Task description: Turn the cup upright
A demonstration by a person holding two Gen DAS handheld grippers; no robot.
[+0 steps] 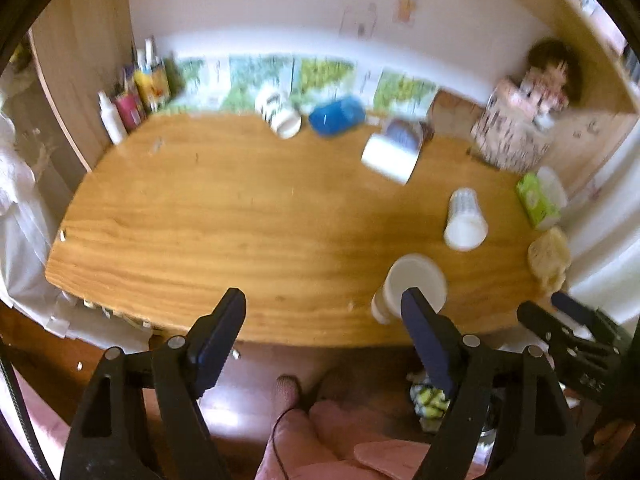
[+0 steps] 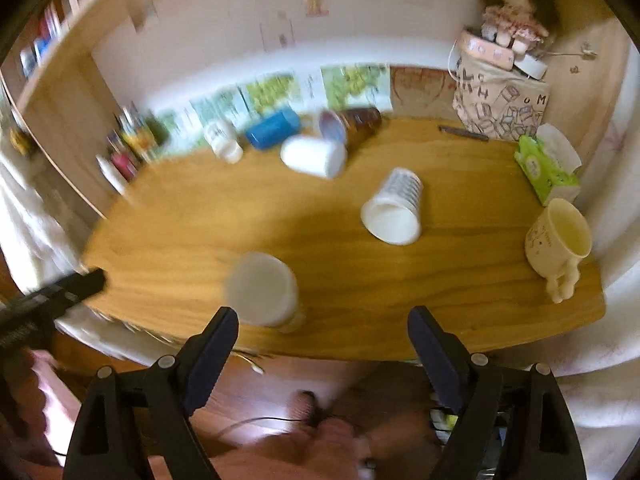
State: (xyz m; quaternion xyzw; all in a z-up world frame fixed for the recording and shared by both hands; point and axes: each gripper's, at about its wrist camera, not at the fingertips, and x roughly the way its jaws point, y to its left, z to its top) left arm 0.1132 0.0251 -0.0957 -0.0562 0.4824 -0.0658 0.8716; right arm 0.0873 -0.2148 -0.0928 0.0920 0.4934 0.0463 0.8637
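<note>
Both wrist views look down over the table's [image 1: 200,216] near edge toward the back wall. The left seems farther left; both share the whole tabletop.

The right gripper [image 2: 322,340] is held with its jaws wide apart and nothing between them, above the near edge of the wooden table [image 2: 200,232]. A blurred white cup [image 2: 262,288] is seen just beyond its fingertips. A printed paper cup [image 2: 394,208] lies tipped farther back, and a cream mug [image 2: 560,240] stands upright at the right edge.

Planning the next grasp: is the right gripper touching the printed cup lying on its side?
Apart. The right wrist view shows the open right gripper back at the table's near edge, with bare wood between it and the printed cup.
</note>
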